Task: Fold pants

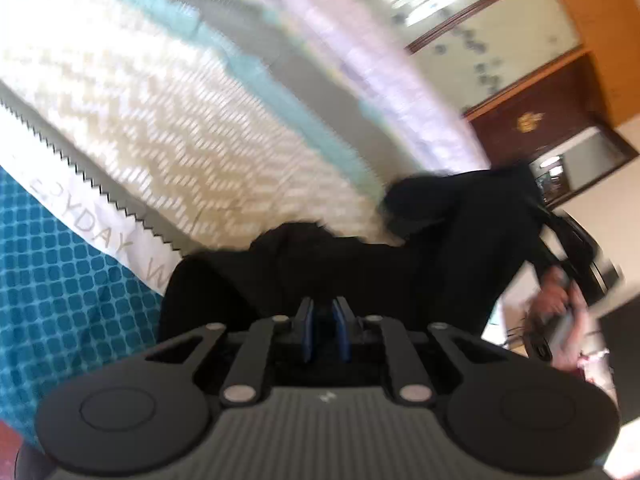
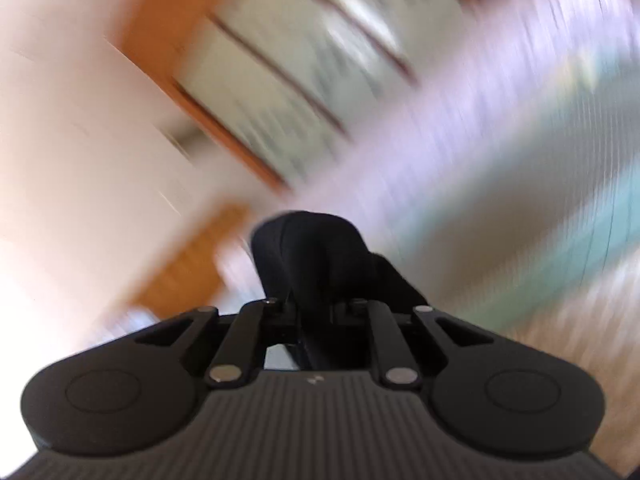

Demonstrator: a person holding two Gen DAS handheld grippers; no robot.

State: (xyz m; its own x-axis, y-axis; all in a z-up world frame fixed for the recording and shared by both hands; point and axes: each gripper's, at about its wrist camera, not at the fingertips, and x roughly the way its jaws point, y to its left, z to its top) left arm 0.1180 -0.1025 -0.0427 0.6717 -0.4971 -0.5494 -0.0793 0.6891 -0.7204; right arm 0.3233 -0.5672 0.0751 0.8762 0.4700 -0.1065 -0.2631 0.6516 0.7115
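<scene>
1. Pinching black pants point(image 1: 320, 276) between blue pads point(image 1: 307, 334): left gripper point(image 1: 325, 320), jaws drawn almost together.
2. Clamped on a raised bunch of the same pants point(image 2: 312, 264): right gripper point(image 2: 316, 312), jaws narrow.
3. Draped beyond, above a patterned bedspread point(image 1: 168, 120).
4. Farther right, gripping the other tool: a hand point(image 1: 556, 304).
</scene>
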